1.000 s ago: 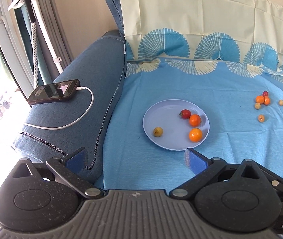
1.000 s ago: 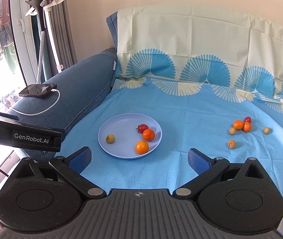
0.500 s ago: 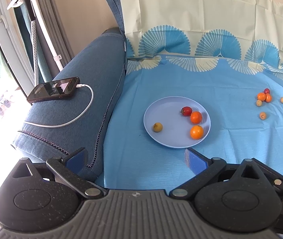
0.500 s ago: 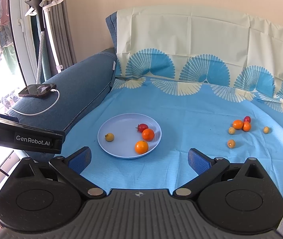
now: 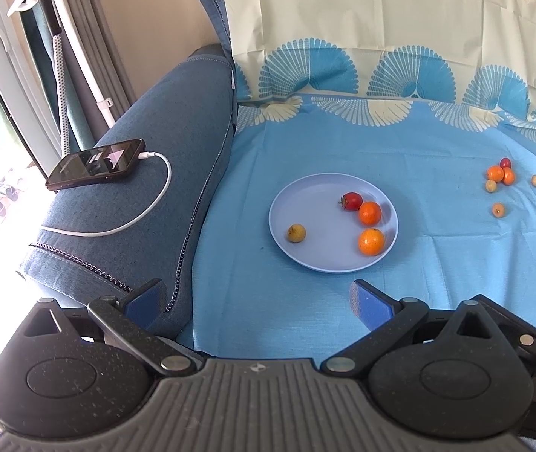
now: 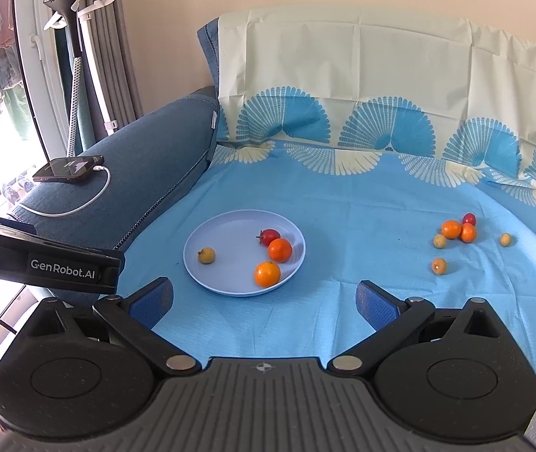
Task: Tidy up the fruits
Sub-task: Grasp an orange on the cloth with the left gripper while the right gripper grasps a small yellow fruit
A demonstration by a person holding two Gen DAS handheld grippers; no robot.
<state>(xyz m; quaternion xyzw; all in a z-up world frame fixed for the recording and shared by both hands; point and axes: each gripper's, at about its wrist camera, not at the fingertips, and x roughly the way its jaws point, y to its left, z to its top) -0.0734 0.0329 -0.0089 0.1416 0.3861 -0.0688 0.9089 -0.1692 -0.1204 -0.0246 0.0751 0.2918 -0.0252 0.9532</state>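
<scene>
1. Change over the last second: slight. In the left wrist view the plate (image 5: 298, 252) and the loose fruit have crept a little higher in frame; in the right wrist view almost nothing shifts. No fruit has changed place. Reading: a pause or slow re-aim between picks, task part done.
2. Left gripper (image 5: 256, 297): jaws spread wide, nothing between them. Held low at the near edge of the blue cloth (image 5: 418, 143), with the plate ahead and slightly right of its centre line.
3. Right gripper (image 6: 264, 297): jaws also spread wide, empty. Plate (image 6: 230, 226) dead ahead, just beyond the fingertips; the left tool's body sits at its left.
4. Plate contents, four pieces: a red cherry tomato (image 6: 269, 236) touching a small orange (image 6: 280, 249); a second small orange (image 6: 267, 274) near the close rim; a yellowish round fruit (image 6: 207, 255) alone on the left side.
5. Still outside the plate, well off to the right gripper's front-right on the cloth: a tight cluster of two small oranges (image 6: 458, 230), a red tomato (image 6: 468, 219) behind them and a pale yellow fruit (image 6: 440, 241); another pale fruit (image 6: 505, 239) lies further right, and one more (image 6: 439, 265) lies nearer the tool. Six remain, by my count.
6. Aside: a phone (image 5: 96, 164) on charge lies on the sofa arm (image 5: 162, 120), front-left of the left gripper.
</scene>
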